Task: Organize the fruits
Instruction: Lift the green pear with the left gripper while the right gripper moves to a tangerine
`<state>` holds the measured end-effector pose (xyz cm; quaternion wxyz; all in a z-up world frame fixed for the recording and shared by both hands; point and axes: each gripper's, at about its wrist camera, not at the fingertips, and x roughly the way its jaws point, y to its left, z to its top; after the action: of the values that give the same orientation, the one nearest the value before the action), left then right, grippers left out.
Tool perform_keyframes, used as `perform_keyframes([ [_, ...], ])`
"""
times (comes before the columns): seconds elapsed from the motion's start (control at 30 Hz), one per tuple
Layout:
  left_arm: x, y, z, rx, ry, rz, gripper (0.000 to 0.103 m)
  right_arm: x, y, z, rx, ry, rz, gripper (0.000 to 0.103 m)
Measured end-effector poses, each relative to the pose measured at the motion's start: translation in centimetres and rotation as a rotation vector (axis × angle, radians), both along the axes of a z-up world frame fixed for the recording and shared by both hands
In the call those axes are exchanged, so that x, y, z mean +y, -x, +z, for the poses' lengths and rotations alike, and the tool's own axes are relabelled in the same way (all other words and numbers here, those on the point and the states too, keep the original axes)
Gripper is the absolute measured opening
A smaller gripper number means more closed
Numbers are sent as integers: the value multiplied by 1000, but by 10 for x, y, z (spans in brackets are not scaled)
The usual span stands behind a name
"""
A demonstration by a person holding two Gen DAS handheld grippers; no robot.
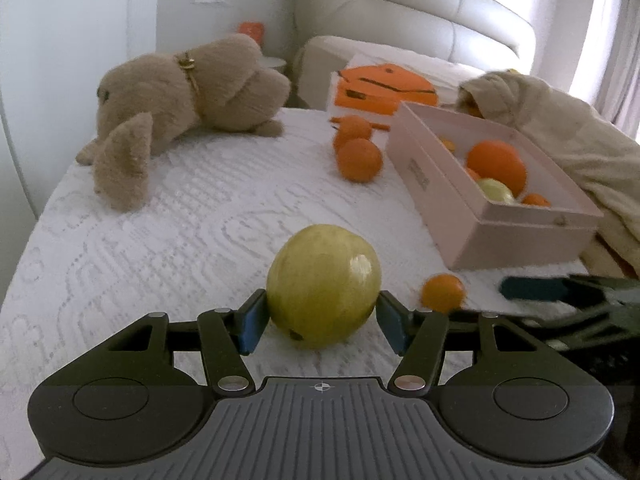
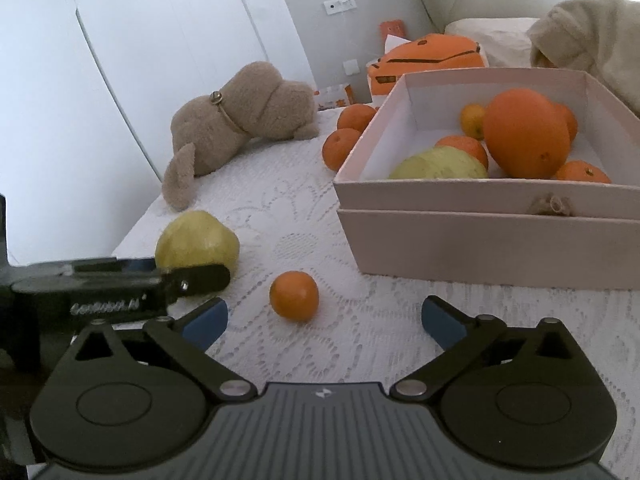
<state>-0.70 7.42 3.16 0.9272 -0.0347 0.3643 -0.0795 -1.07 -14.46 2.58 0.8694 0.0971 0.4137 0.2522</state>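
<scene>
- Found green fruit (image 1: 324, 284) on the bed (image 1: 160, 240), set squarely between the fingers of the left gripper (image 1: 320, 320)
- Saw one blue pad against each flank of that fruit, pinching it at about its widest part, with its underside seemingly down on the cover
- Noted most of the fruit standing forward of the fingertips, only its near end lying back between the fingers
- Found the right gripper (image 2: 324, 320) spread wide, holding nothing
- Spotted a small orange (image 2: 294, 296) on the cover just ahead of the right fingertips, nearer the left-hand pad in that view, touching neither
- Saw that orange just beside the green fruit, on the side towards the box (image 2: 480, 240)
- Placed the box well ahead, open, holding a large orange (image 2: 526, 132), a second green fruit (image 2: 438, 164) and several small oranges
- Counted two more oranges (image 1: 358, 160) loose on the bed, just beside the box's far end
- Noted a plush toy (image 1: 180, 92) lying well apart, towards the far corner of the bed
</scene>
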Motion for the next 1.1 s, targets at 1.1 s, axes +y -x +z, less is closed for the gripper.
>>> perform_keyframes([
  [1.1,-17,-14,11,5,-40,-28,67,12,10,4,-50,140,68,103],
])
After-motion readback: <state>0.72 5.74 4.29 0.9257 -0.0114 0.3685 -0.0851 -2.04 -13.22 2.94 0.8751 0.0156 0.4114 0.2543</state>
